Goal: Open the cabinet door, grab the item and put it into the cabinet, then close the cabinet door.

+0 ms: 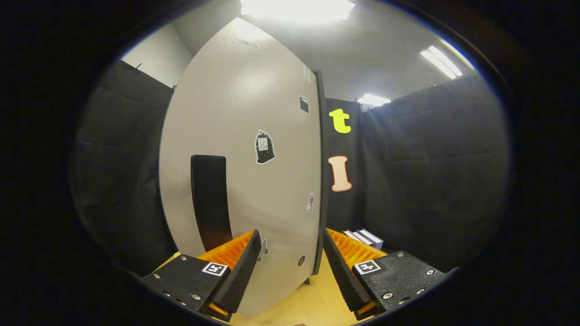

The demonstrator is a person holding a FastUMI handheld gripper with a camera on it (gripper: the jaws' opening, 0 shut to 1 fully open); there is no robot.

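Black cloth walls enclose a wooden surface. Gripper view: the fingers are spread wide, holding nothing, with the grey cabinet door and its dark handle just ahead. Small boxes lie beyond the right finger.

The door hides the cabinet interior. Its lower edge is cut off between the open fingers of the gripper. Stickers on the door are too small to read. The right finger partly covers the books.
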